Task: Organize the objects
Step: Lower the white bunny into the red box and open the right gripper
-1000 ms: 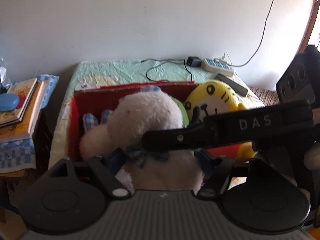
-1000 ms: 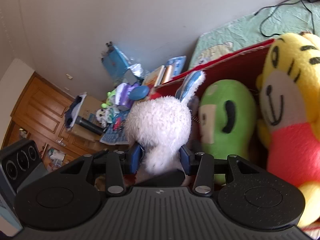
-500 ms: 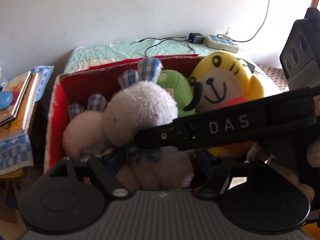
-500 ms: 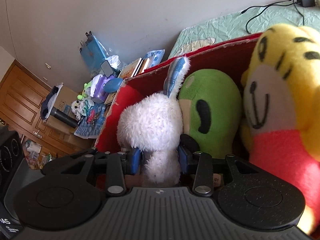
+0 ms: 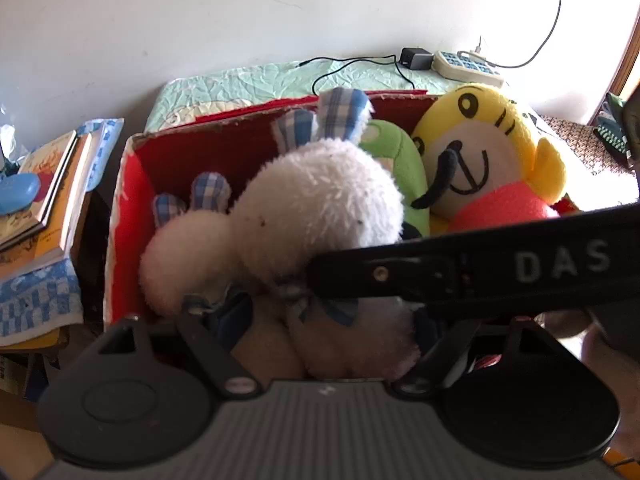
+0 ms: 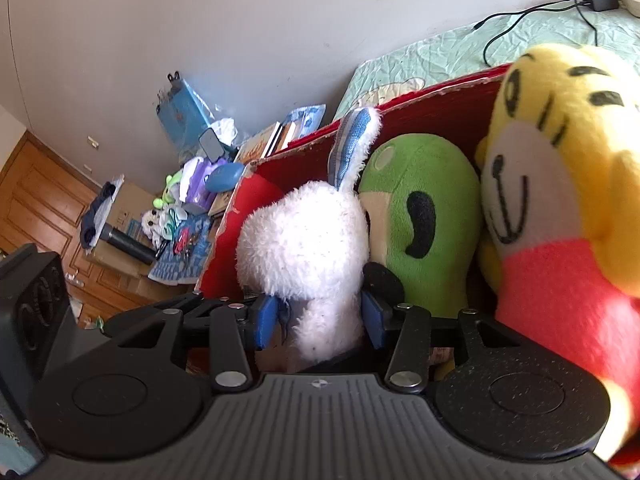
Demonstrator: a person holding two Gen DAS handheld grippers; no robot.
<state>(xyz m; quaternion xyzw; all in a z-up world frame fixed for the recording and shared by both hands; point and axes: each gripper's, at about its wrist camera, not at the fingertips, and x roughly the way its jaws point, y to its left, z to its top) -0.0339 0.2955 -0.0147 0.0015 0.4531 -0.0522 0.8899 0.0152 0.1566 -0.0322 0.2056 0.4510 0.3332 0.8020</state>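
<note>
A white plush rabbit (image 5: pixel 316 208) with blue checked ears sits in a red cardboard box (image 5: pixel 128 216), next to a smaller white rabbit (image 5: pixel 184 256). A green plush (image 6: pixel 420 216) and a yellow tiger plush (image 6: pixel 560 184) stand to its right in the box. My right gripper (image 6: pixel 320 320) is shut on the white rabbit's (image 6: pixel 304 240) body, blue pads pressing either side. My left gripper (image 5: pixel 332 320) holds wide around the rabbit's lower body; the right gripper's black arm crosses in front and hides its fingertips.
The box stands on a bed with a green quilt (image 5: pixel 260 80), with a charger, cable and power strip (image 5: pixel 464 66) at the back. A stack of books (image 5: pixel 44 192) lies left of the box. Clutter, a cardboard carton and a wooden door (image 6: pixel 36 204) show at far left.
Both grippers have lowered the white rabbit into the box beside the green plush. The views have tilted down and the box's inside shows more.
</note>
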